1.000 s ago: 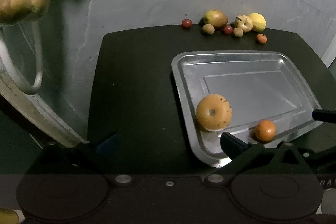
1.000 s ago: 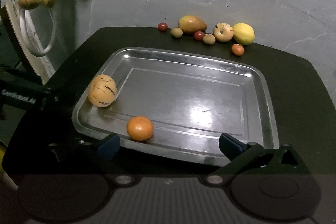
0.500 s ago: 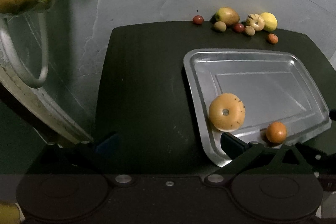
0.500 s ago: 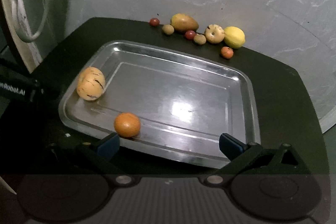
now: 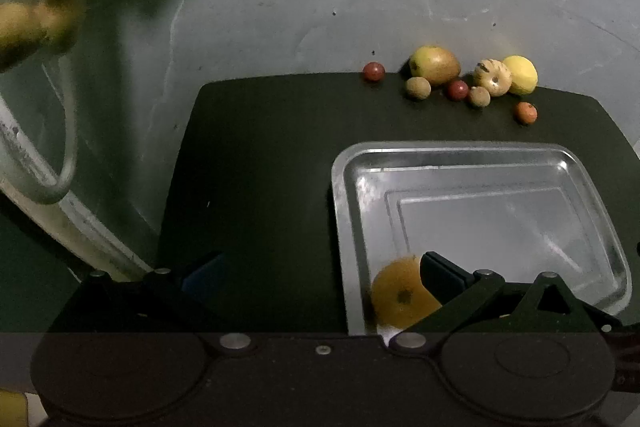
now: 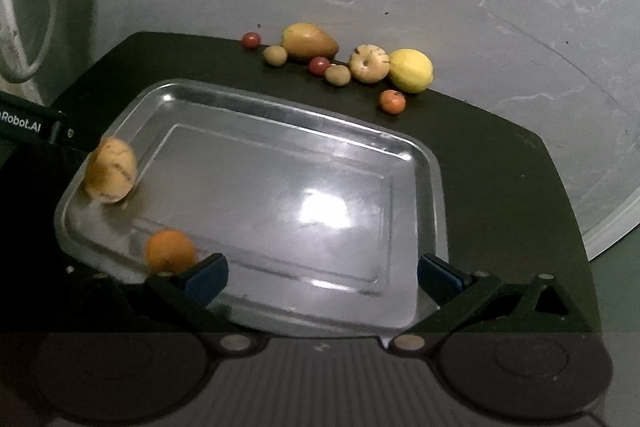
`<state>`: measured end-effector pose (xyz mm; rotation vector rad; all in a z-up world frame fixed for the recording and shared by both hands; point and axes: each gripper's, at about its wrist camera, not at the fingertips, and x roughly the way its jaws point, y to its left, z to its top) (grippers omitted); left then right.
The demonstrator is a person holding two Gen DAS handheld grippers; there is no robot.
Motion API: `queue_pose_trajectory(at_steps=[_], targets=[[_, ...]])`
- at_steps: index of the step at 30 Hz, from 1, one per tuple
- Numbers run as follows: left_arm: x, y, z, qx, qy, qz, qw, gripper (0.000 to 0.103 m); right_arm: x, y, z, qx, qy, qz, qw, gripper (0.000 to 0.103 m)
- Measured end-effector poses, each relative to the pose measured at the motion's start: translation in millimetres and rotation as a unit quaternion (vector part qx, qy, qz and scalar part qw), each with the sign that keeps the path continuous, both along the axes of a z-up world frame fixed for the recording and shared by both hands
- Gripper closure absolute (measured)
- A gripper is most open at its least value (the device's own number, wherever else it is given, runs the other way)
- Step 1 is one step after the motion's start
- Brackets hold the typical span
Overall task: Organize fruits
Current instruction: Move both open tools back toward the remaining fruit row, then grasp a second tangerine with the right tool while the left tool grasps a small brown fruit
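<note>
With both your left gripper (image 5: 316,273) and right gripper (image 6: 322,269) spread wide and empty, nudging the tray (image 6: 434,167) could roll the orange (image 6: 170,251) loose.

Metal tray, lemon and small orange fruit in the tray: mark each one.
metal tray (image 6: 434,163): right wrist view, on its far right rim.
lemon (image 6: 411,71): right wrist view, middle of its yellow skin.
small orange fruit (image 6: 170,251): right wrist view, its centre.

bare tray (image 6: 400,155) middle; fruit cluster (image 6: 340,61) along far table (image 6: 500,163) edge
</note>
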<state>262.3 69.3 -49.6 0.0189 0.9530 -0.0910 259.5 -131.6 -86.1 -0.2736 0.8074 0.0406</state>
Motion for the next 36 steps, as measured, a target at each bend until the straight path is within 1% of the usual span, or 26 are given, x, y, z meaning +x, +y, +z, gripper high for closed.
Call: queue_pose_trajectory(at_steps=[5,13,24,32,36], targets=[[17.3,-9.6,0.0,0.005,-0.004,0.006,1.0,0.001,19.0,-13.3,-0.1,0.013,-0.004,0.003,1.0,0.0],[46.8,-24.1,2.2,0.011,-0.014,-0.001,0.9998,0.001,49.3,-29.7,7.0,0.04,-0.034,0.019,0.998,0.0],[91.4,-55.7,5.1,0.006,-0.013,-0.005,0.9999,0.001,94.2,-44.7,7.8,0.056,-0.032,0.015,0.998,0.0],[128.5,-79.5,-3.5,0.021,-0.015,-0.018,0.9995,0.001,128.0,-58.7,4.0,0.066,-0.037,0.01,0.997,0.0],[146.1,-88.5,-7.7,0.028,-0.015,-0.025,0.9992,0.001,147.2,-66.4,2.4,0.081,-0.04,0.005,0.996,0.0]])
